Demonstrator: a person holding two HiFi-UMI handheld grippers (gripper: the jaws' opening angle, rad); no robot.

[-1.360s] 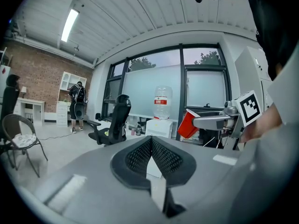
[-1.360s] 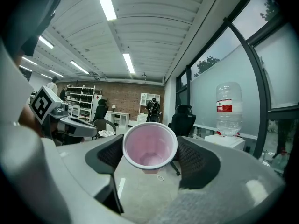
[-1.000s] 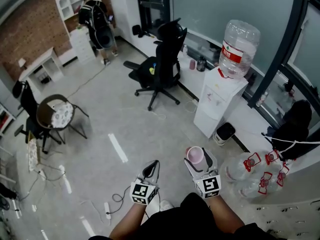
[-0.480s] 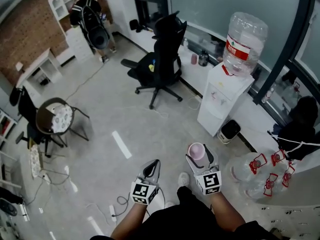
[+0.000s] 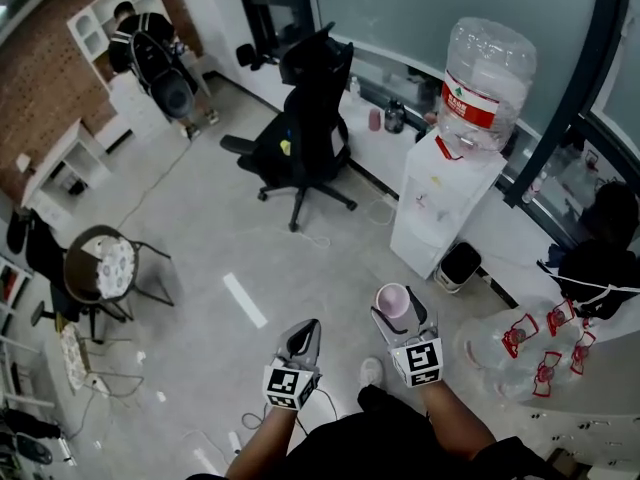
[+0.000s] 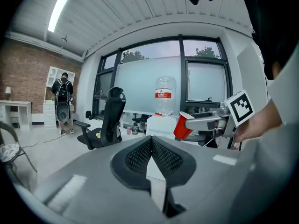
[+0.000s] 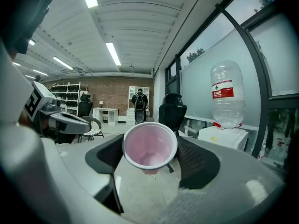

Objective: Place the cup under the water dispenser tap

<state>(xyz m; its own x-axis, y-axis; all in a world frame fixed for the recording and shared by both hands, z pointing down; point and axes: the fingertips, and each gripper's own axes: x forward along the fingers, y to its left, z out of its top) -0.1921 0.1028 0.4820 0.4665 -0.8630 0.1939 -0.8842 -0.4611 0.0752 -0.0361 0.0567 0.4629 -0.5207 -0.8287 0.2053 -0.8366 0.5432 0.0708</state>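
A red plastic cup point(image 5: 392, 301) with a pale pink inside sits upright between the jaws of my right gripper point(image 5: 400, 315), which is shut on its sides. In the right gripper view the cup point(image 7: 149, 147) fills the gap between the pads of that gripper point(image 7: 150, 154), mouth toward the camera. The white water dispenser point(image 5: 440, 203) with its big clear bottle point(image 5: 484, 68) stands ahead and slightly right, some way off across the floor. My left gripper point(image 5: 302, 338) is shut and empty, to the left of the cup point(image 6: 183, 126); its jaws point(image 6: 152, 141) meet.
A black office chair point(image 5: 305, 133) stands left of the dispenser. A small black bin point(image 5: 458, 265) sits at the dispenser's foot. Several empty bottles with red caps point(image 5: 520, 348) lie at the right. A person point(image 5: 150, 53) stands far back by white shelves.
Both grippers, the right one with the cup in it, have been carried forward toward the dispenser, which now looks closer. The chair has slid left in view. Neither grip has changed.
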